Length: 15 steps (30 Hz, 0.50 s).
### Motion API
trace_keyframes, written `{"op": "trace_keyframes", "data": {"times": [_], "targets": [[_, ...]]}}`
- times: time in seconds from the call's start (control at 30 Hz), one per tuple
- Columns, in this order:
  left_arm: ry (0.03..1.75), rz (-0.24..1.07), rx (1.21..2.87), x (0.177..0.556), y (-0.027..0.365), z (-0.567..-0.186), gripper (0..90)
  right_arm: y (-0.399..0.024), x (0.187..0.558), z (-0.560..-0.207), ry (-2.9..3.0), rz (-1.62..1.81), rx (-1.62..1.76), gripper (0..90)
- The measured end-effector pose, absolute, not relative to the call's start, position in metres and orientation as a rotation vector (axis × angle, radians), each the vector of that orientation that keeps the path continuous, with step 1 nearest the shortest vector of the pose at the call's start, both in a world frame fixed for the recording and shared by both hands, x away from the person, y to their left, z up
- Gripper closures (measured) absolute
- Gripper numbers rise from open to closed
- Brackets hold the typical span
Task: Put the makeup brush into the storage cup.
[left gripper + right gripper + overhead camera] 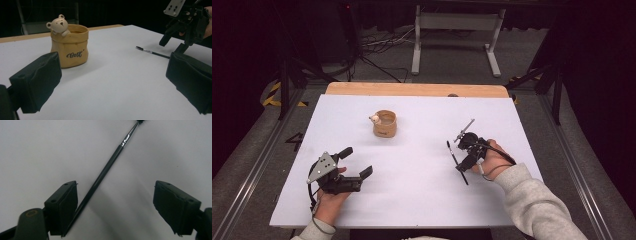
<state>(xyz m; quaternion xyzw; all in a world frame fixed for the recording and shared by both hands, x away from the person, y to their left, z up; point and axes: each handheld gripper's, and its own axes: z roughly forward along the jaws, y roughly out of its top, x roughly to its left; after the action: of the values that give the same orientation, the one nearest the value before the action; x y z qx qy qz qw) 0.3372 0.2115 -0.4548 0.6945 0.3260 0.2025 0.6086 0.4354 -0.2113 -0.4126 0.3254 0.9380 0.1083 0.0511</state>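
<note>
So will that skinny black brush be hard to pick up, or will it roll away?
Probably a bit tricky. The brush is thin and lies flat on the table, so the right gripper has little to grab. Its round handle looks smooth, so it may roll or slip. It looks stiff and light.

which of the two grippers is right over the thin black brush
The right gripper: its open jaws straddle the brush lying on the white table. The left gripper sits open, off to the other side, nearer the bear pot.
</note>
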Motion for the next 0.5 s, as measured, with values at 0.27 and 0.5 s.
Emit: {"op": "trace_keyframes", "data": {"times": [0.27, 0.5], "targets": [[0.757, 0.469, 1.601, 0.3369, 0.2122, -0.4544, 1.1, -0.2044, 0.4320, -0.4156, 2.858, 0.304, 0.989, 29.8], [0.756, 0.470, 1.608, 0.3370, 0.2121, -0.4544, 1.2, -0.2015, 0.4313, -0.4200, 2.862, 0.287, 0.991, 32.7]]}}
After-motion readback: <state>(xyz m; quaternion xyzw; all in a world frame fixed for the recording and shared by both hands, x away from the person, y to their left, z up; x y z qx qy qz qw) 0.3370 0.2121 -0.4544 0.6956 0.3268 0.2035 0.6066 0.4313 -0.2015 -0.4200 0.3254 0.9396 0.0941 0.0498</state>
